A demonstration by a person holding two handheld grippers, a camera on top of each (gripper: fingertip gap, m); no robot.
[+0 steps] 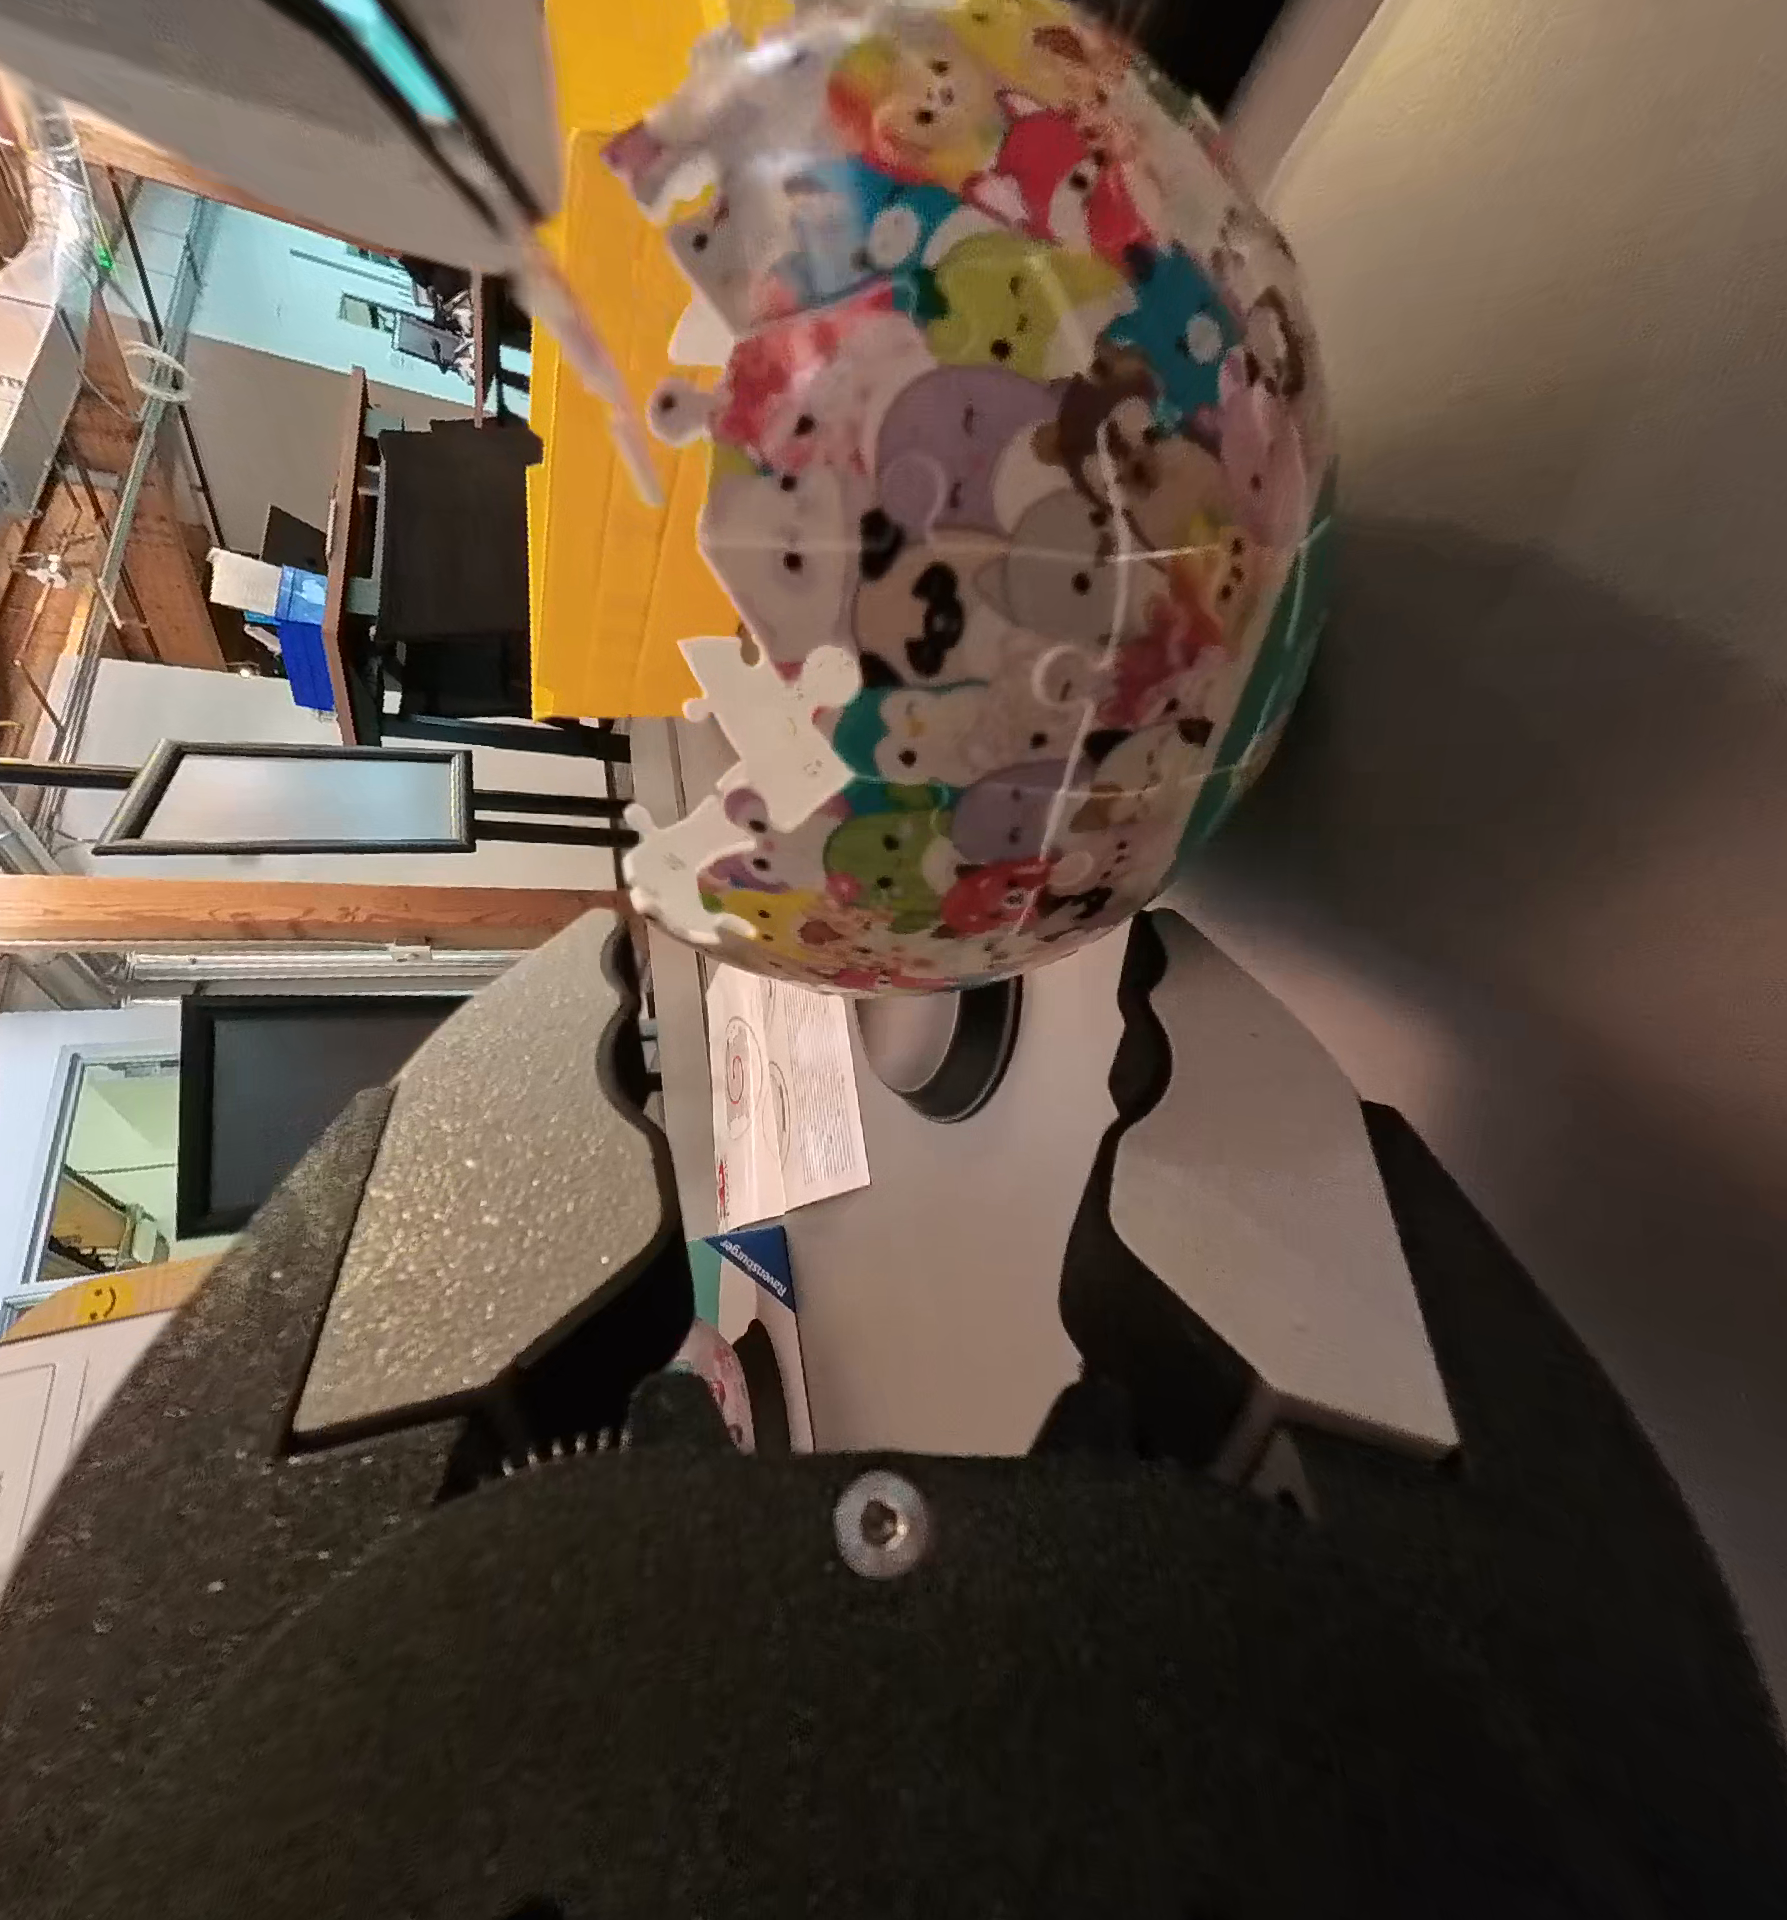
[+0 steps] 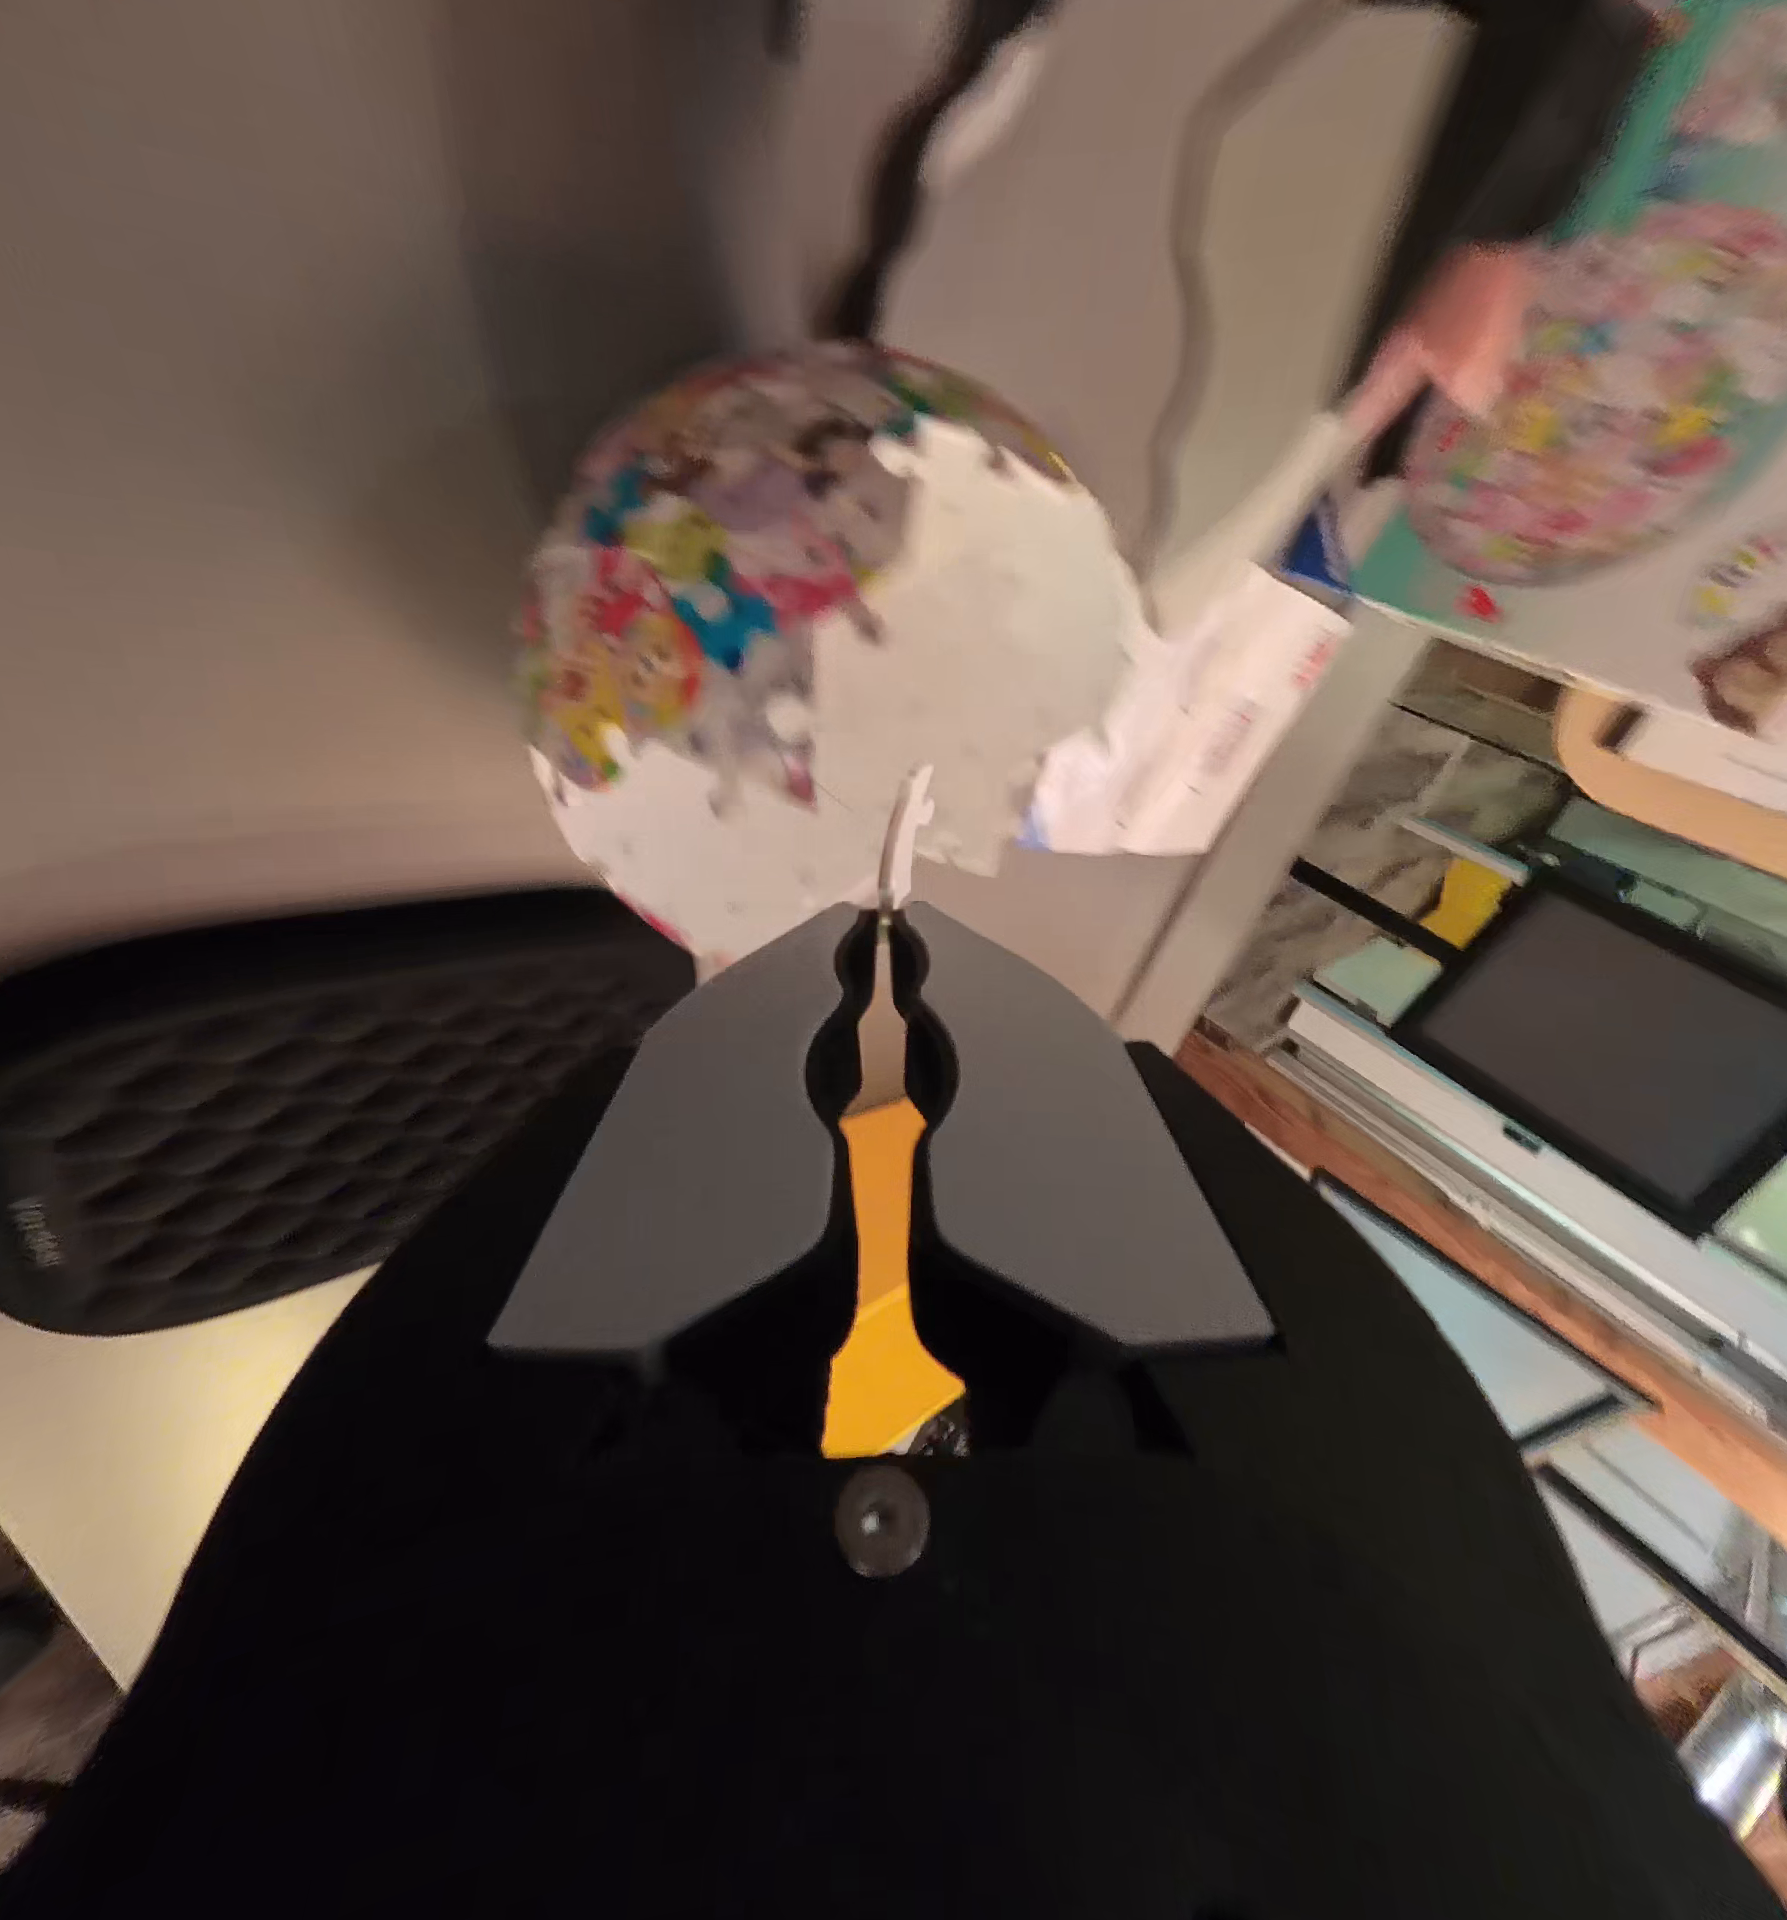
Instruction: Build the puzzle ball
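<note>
Left wrist view: the left claw [image 1: 873, 935] stands wide and empty, its tips just beside the partly built, multicoloured cartoon-print puzzle ball [image 1: 993, 499], which rests against the grey table [image 1: 1543, 520]. The ball's open edge shows white piece backs. Only this view shows a folded white instruction sheet [image 1: 806, 1091] and a yellow board [image 1: 619, 436].

Right wrist view, blurred: the right claw [image 2: 887, 914] is pinched narrow on a thin pale puzzle piece [image 2: 904, 831] held at the ball's [image 2: 723, 582] white opening. Only here appear a black ribbed pad [image 2: 245, 1132] and the teal puzzle box [image 2: 1637, 395].
</note>
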